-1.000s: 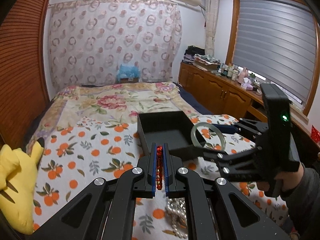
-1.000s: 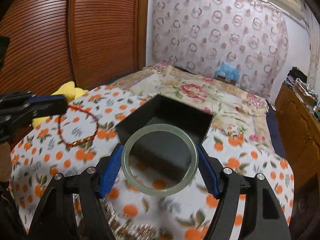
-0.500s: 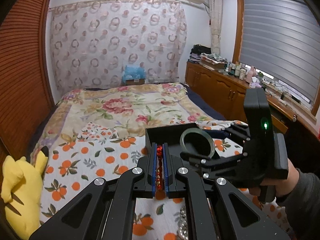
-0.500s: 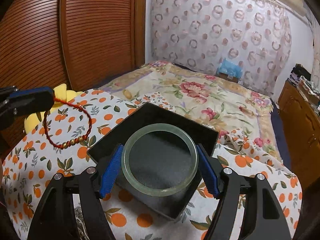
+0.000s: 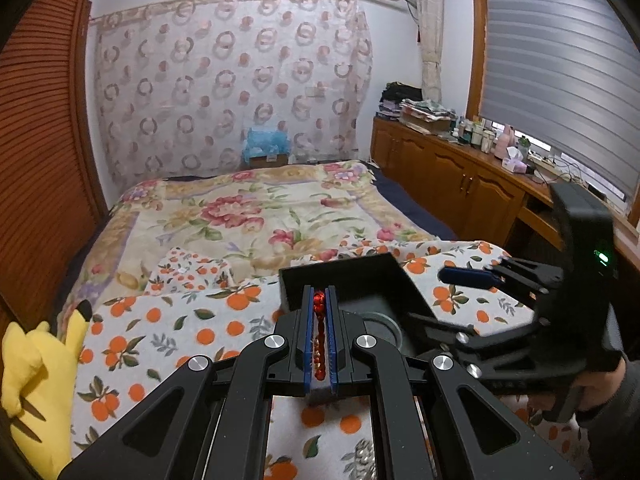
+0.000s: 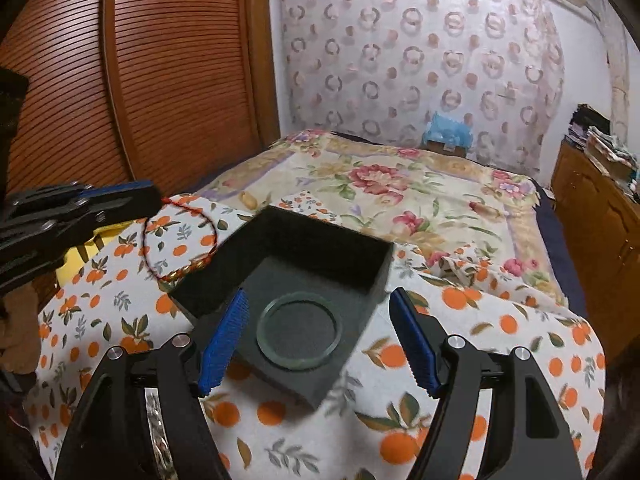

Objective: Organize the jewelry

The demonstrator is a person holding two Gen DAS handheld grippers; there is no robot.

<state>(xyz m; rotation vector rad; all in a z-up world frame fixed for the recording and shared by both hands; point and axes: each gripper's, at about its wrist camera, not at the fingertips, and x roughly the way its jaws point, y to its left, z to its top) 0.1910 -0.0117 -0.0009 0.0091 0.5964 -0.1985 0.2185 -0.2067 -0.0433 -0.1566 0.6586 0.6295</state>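
A black open box (image 6: 360,254) sits on the orange-print cloth (image 6: 480,336). A pale green jade bangle (image 6: 299,334) lies flat on the box floor. My right gripper (image 6: 320,340) is open and empty, its blue pads on either side of the bangle, above the box's near edge. My left gripper (image 5: 320,336) is shut on a red bead bracelet (image 5: 319,312). In the right wrist view the bracelet (image 6: 180,240) hangs as a loop from the left gripper, just left of the box. The box also shows in the left wrist view (image 5: 360,280).
A pearl necklace (image 5: 362,456) lies on the cloth near me. A yellow plush toy (image 5: 36,380) sits at the left. The floral bedspread (image 5: 256,208) stretches behind the box. Wooden cabinets (image 5: 460,184) run along the right wall.
My right gripper has opened and let go of the jade bangle, which now lies in the box. My left gripper has moved closer to the box with the red bracelet.
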